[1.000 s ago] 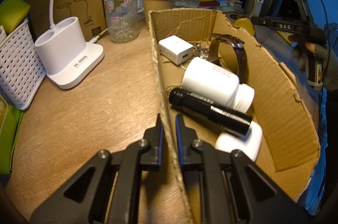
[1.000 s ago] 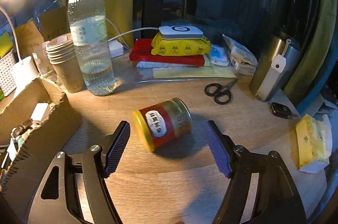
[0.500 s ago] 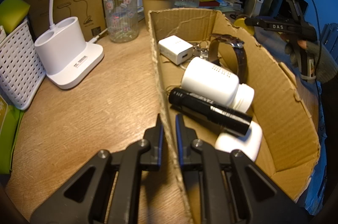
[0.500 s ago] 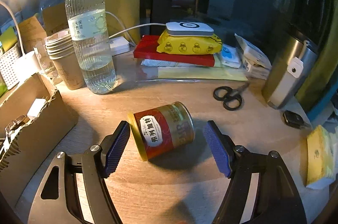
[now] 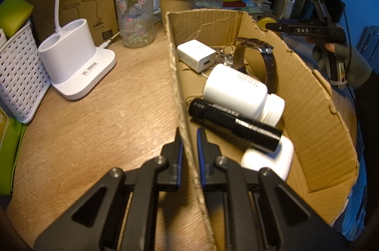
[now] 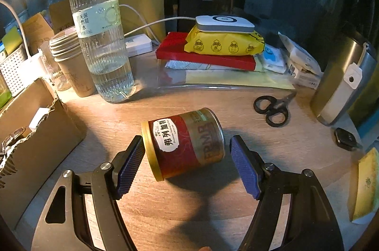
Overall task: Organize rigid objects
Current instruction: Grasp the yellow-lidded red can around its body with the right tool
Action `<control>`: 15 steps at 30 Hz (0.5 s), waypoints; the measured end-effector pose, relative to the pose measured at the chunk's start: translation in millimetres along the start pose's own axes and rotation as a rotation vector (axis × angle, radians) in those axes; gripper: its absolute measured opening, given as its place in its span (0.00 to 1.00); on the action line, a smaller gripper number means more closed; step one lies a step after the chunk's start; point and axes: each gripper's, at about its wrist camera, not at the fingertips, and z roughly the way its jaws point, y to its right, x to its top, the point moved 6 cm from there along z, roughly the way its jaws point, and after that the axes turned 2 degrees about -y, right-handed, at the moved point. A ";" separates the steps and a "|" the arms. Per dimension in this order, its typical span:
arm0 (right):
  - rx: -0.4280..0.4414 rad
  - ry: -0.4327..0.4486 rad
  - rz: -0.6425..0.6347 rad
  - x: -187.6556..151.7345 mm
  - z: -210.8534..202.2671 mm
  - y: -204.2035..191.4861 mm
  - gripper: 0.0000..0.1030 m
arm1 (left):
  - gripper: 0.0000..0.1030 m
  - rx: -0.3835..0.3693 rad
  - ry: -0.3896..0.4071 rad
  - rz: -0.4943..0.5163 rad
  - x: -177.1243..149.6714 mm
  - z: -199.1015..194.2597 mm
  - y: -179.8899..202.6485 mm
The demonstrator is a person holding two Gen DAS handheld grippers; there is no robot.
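Observation:
A torn cardboard box (image 5: 308,109) stands on the wooden desk, and my left gripper (image 5: 188,132) is shut on its near left wall. Inside lie a white charger (image 5: 196,55), a brown watch (image 5: 265,56), a white bottle (image 5: 239,90) and a black flashlight (image 5: 234,123). A red and gold can (image 6: 184,151) with a yellow lid lies on its side right of the box (image 6: 35,132). My right gripper (image 6: 187,139) is open and straddles the can, its blue pads (image 6: 244,165) just clear of both ends. The left wrist view shows that gripper (image 5: 308,29) held by a gloved hand.
Behind the can stand a water bottle (image 6: 101,38) and stacked paper cups (image 6: 71,61). Black scissors (image 6: 272,106), a steel flask (image 6: 343,85) and a car key (image 6: 345,138) sit to its right. A lamp base (image 5: 71,61) and a white basket (image 5: 19,80) stand left of the box.
My right gripper has moved forward and down, so the can now lies between its fingers instead of ahead of them. The left gripper and the box have not moved.

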 end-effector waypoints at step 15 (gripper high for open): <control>-0.014 -0.008 -0.010 1.4 2.3 -8.8 0.72 | 0.11 0.000 0.000 0.000 0.1 0.1 -0.2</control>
